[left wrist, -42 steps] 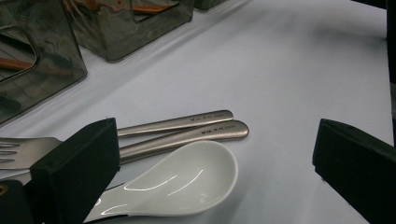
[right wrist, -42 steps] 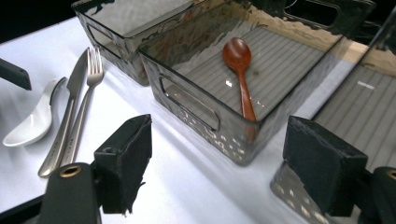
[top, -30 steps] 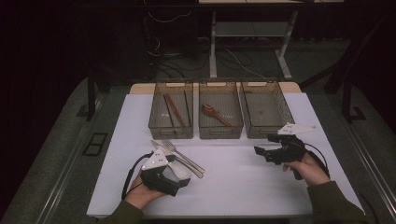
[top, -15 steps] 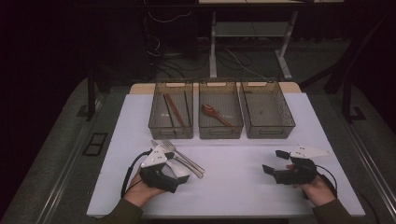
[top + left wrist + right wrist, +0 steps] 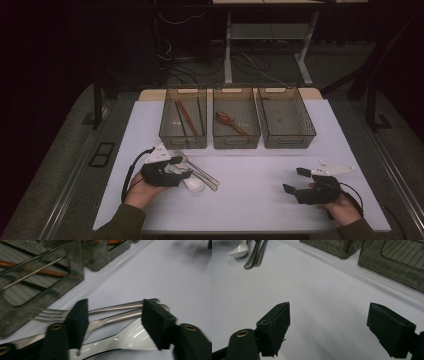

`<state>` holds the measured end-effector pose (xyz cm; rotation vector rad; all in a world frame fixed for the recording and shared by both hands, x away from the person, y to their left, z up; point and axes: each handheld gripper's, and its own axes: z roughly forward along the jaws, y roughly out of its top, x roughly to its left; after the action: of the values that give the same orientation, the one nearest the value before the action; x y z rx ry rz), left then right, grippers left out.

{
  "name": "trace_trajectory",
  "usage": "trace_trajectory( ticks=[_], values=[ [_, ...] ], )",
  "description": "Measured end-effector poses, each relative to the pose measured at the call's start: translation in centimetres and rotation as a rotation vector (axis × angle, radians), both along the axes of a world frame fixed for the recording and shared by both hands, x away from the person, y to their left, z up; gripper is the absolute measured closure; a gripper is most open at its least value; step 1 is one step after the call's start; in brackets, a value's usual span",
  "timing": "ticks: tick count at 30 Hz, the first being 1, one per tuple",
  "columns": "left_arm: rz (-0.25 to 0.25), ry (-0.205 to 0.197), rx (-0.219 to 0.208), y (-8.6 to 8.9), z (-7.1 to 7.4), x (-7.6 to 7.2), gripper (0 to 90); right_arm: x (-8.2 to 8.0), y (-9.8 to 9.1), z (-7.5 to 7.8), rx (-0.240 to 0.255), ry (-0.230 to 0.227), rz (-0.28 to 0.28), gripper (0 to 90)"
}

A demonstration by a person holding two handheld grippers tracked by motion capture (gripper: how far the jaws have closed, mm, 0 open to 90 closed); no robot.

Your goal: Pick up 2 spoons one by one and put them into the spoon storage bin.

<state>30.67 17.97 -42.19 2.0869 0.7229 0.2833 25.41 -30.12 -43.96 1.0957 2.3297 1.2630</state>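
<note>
The left tongs point(image 5: 115, 322), just closing, are held half apart astride two forks point(image 5: 117, 312), while the right tongs point(image 5: 337, 332) are spread wide over the bare surface point(image 5: 324, 290).

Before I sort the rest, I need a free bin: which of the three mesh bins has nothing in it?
The right-hand bin. The left bin holds chopsticks and the middle bin a reddish spoon.

Jaws astride fork point(image 5: 75, 315) handles, closing
</note>
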Motion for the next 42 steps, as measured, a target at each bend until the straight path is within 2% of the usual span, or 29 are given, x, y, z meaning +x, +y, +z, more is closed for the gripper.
trace_trajectory(
  ticks=[2,4,5,7,9,13,20,25,26,28,30,36,42],
  values=[
    [0.007,0.018,0.043,0.2,-0.1,0.5,60.4,0.0,0.0,0.0,-0.001,-0.002,-0.001,18.0],
    [0.005,0.048,0.054,0.4,-0.4,1.0,71.7,0.0,-0.1,0.1,0.001,0.001,-0.004,18.1],
    [0.003,0.066,0.058,0.3,-0.6,1.1,75.9,0.0,-0.2,0.1,0.002,0.002,-0.006,18.0],
    [0.002,0.092,0.099,0.2,-1.0,1.4,85.9,0.1,-0.2,0.0,0.004,-0.001,-0.007,18.0],
    [0.005,0.101,0.108,-0.1,-1.4,1.5,89.0,0.1,-0.2,0.0,0.005,0.002,-0.007,18.0],
    [-0.003,0.103,0.157,-0.7,-1.7,1.7,89.1,0.1,-0.3,0.0,-0.003,0.001,0.0,18.0],
    [-0.007,0.129,0.172,-0.4,-1.6,1.4,89.1,0.0,-0.4,0.0,-0.002,0.003,0.003,18.0],
    [-0.018,0.15,0.178,0.2,-1.4,0.6,89.1,0.0,-0.5,0.0,0.001,0.006,0.001,18.1],
    [-0.015,0.164,0.171,0.3,-1.4,0.4,89.1,0.0,-0.5,0.0,-0.001,0.005,0.001,18.0],
    [-0.021,0.177,0.189,0.5,-1.6,0.1,89.0,0.0,-0.5,0.0,0.0,0.003,0.001,18.1],
    [-0.022,0.176,0.183,0.6,-1.7,-0.1,88.1,0.0,-0.5,0.0,0.002,0.005,-0.002,18.0],
    [-0.02,0.141,0.105,0.5,-1.0,-0.2,73.7,0.1,-0.4,0.0,0.003,0.005,0.004,18.1],
    [-0.034,0.141,0.006,-0.5,-0.6,-0.5,55.3,0.1,-0.5,0.0,0.003,0.007,0.004,18.1]
  ],
)
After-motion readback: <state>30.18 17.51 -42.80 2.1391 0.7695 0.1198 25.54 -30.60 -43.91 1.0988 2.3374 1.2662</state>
